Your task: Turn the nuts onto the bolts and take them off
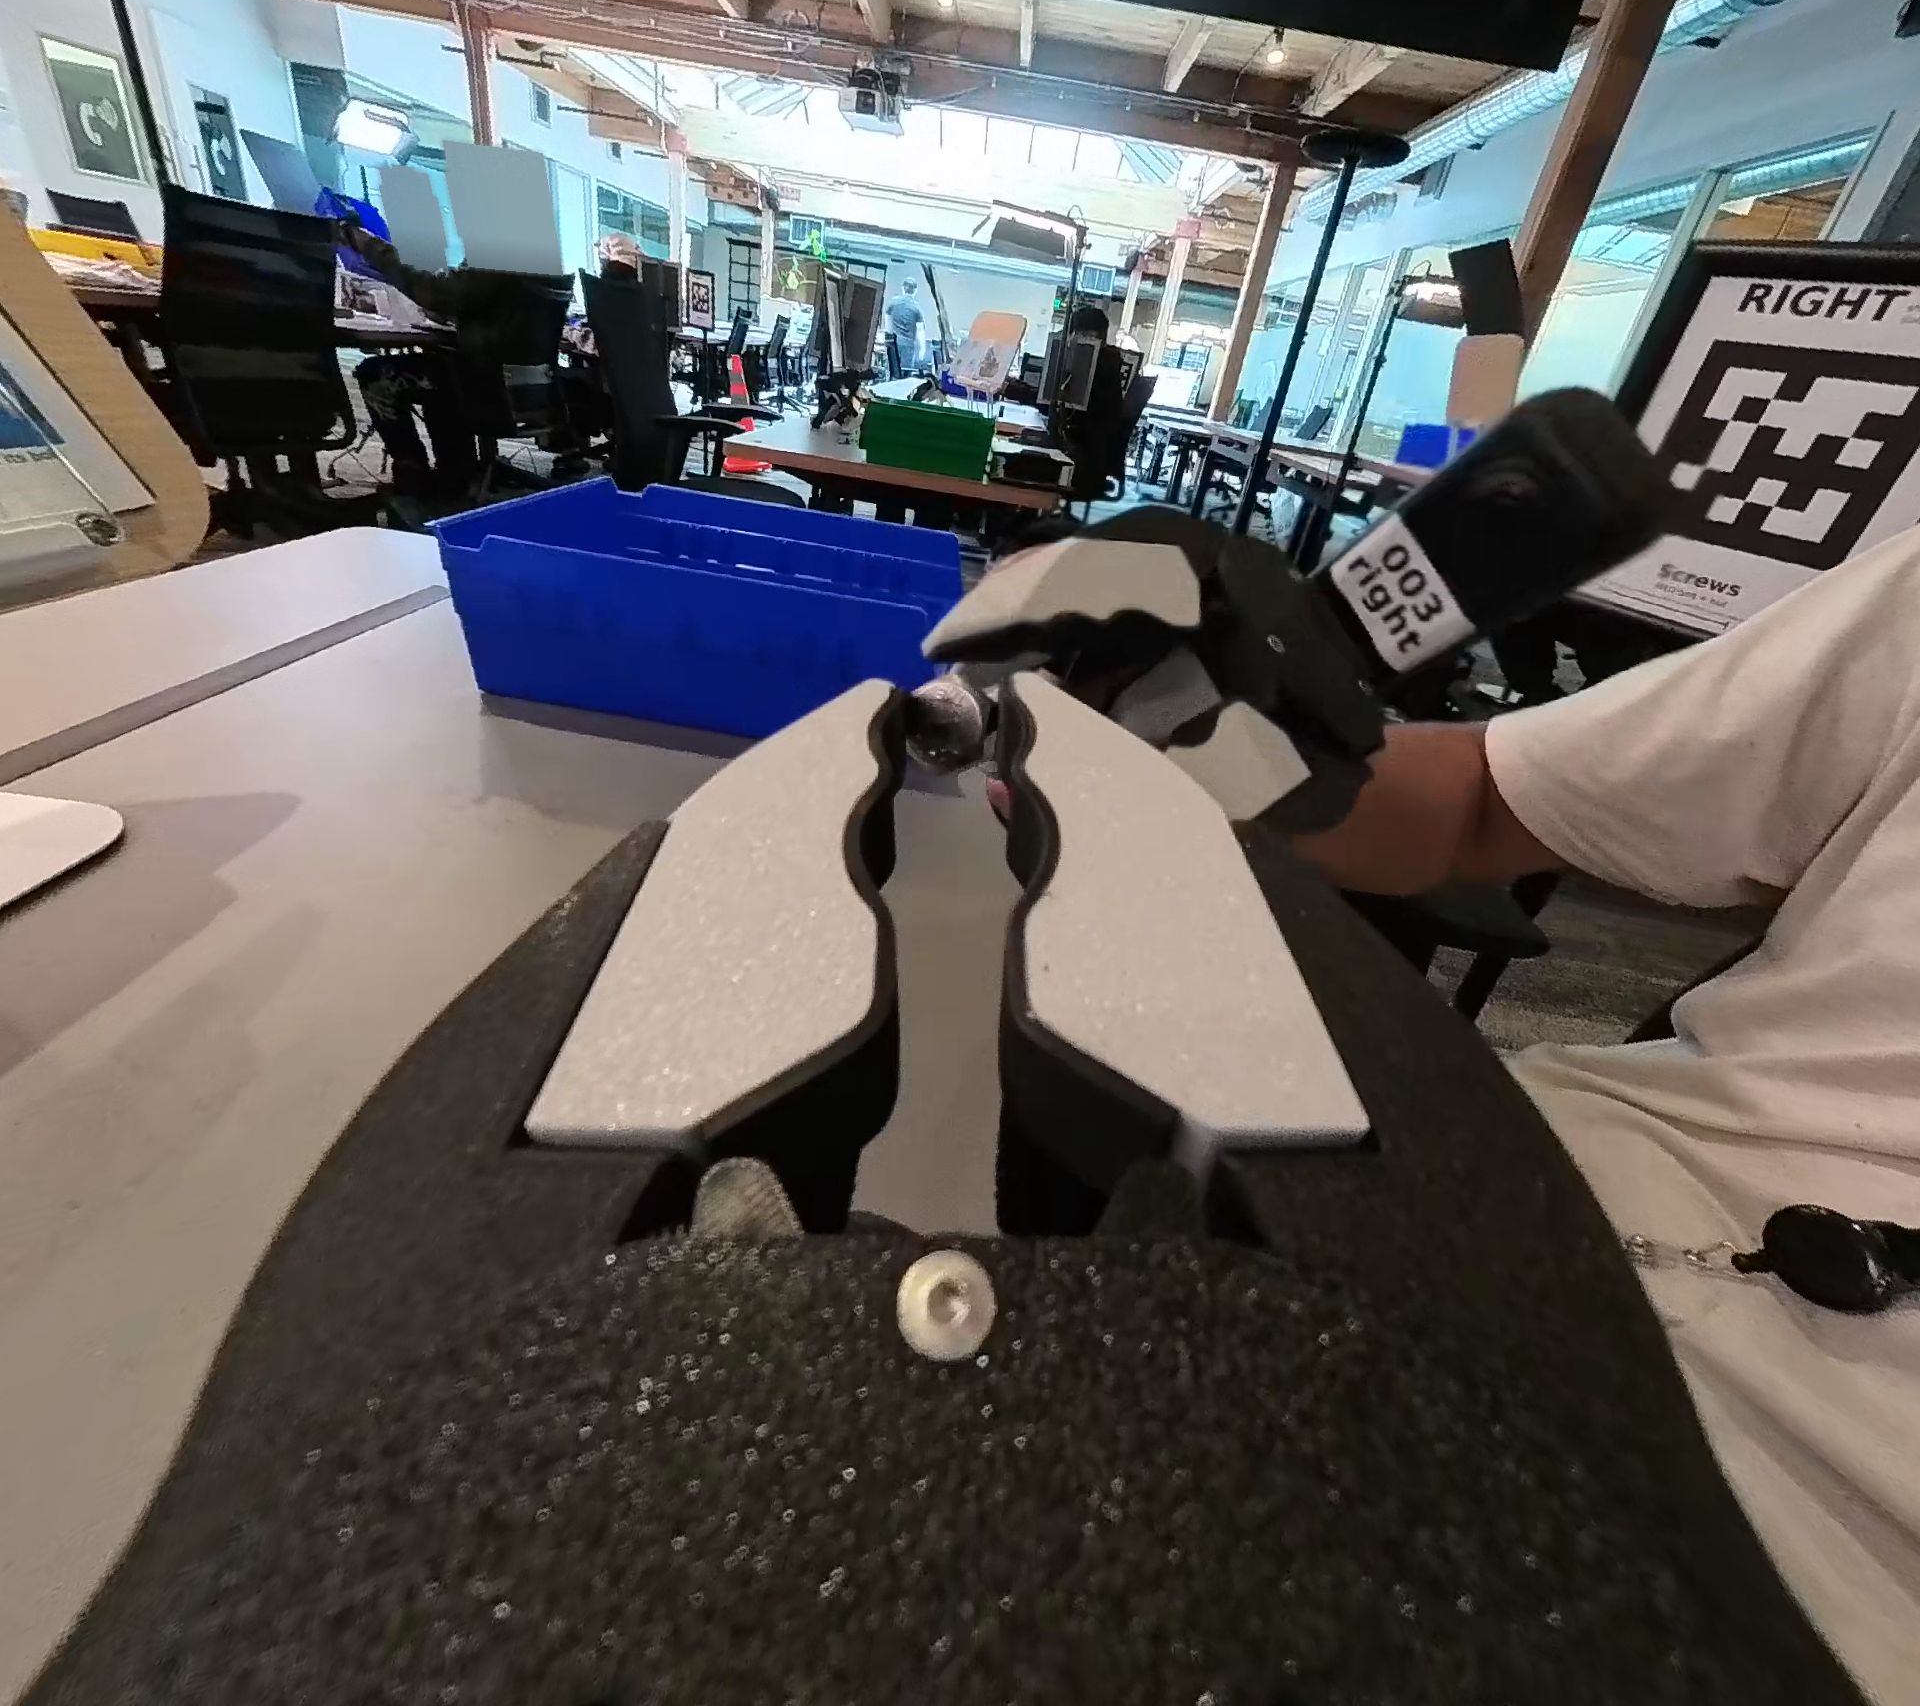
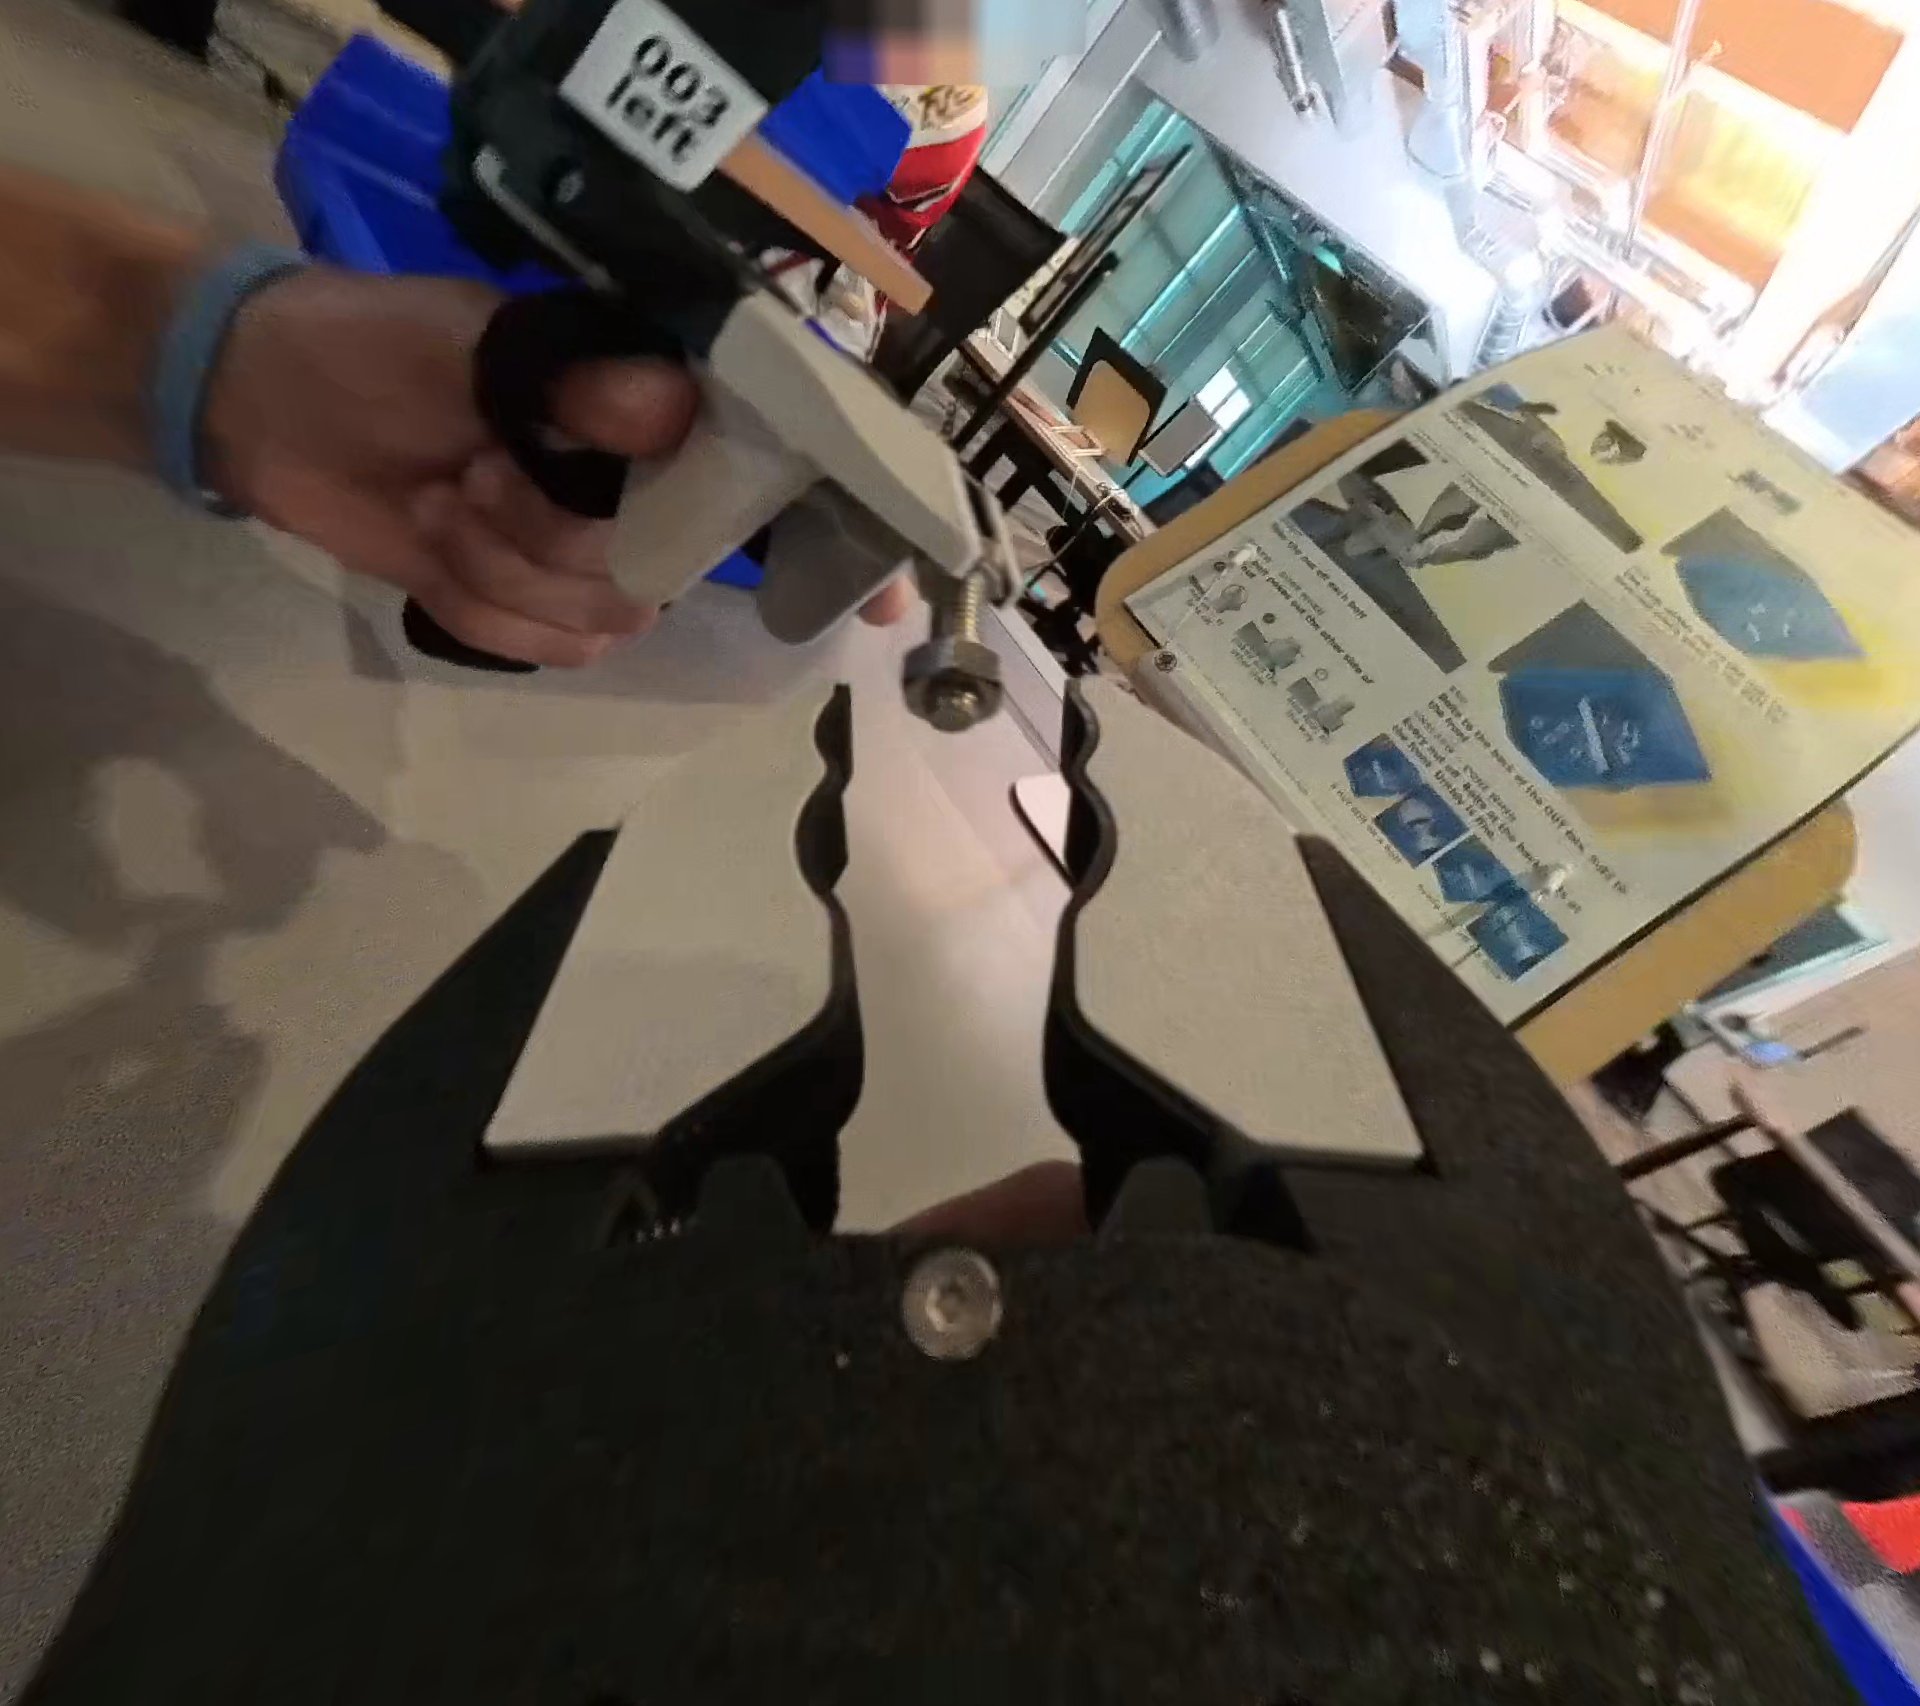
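A: Left wrist view: left gripper (image 1: pixel 943 726) clamps the bolt (image 1: pixel 943 724) head at its tips. Grey table (image 1: pixel 312 877), blue bin (image 1: pixel 686 596) far side, open-plan office behind.

B: Right wrist view: right gripper (image 2: pixel 956 711) spread apart, holding nothing. Nut (image 2: pixel 951 688) sits on the bolt's thread just ahead, between the tips. Instruction board (image 2: pixel 1538 680) to the right.

Ahead of your left tool, the grey table (image 1: pixel 260 825) carries a blue bin (image 1: pixel 686 607) and, leftward, a white slab's corner (image 1: pixel 47 835).

Bright daylight; fisheye-bent edges; right wrist view motion-blurred, windows glaring
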